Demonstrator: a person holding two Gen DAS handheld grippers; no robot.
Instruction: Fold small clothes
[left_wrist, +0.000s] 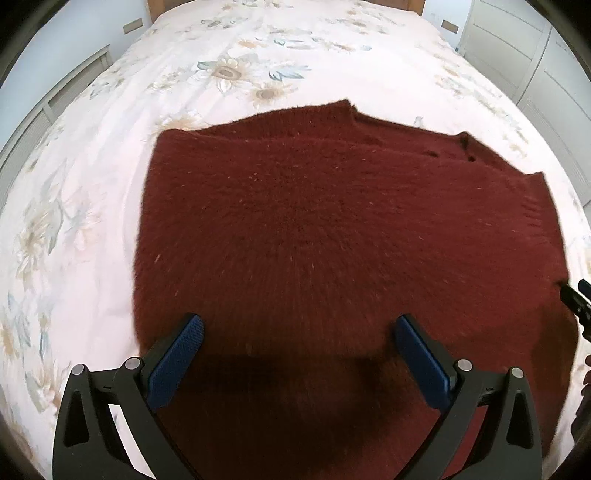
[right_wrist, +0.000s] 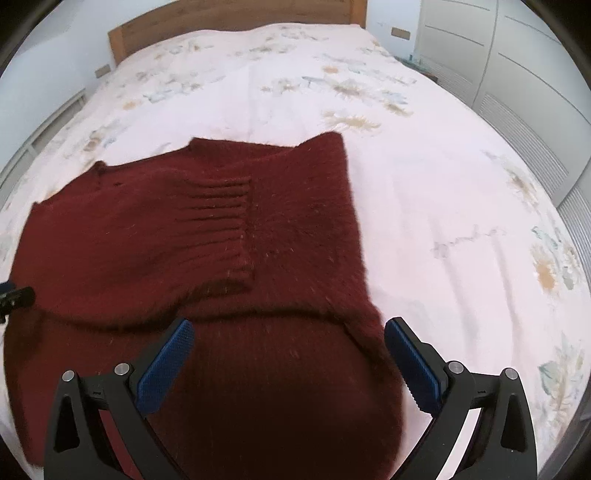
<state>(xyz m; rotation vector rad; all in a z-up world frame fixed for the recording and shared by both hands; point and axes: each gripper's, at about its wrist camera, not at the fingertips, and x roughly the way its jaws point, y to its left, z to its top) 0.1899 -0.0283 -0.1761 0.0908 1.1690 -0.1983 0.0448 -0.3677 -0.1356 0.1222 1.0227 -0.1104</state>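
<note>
Your left gripper (left_wrist: 299, 332) hovers over the near left part of the sweater (left_wrist: 332, 221), jaws spread wide and holding nothing. Your right gripper (right_wrist: 290, 334) hovers over the sweater's near right part, jaws just as wide and empty. The dark red sweater lies flat on the bed (right_wrist: 443, 184), a sleeve (right_wrist: 207, 225) folded across its body with the ribbed cuff near the middle.

A pale pink bedsheet printed with faded sunflowers (right_wrist: 424, 192) covers the bed. At twelve o'clock stands a brown wooden headboard (right_wrist: 229, 26); at two o'clock, a white louvred wardrobe (right_wrist: 517, 85).
</note>
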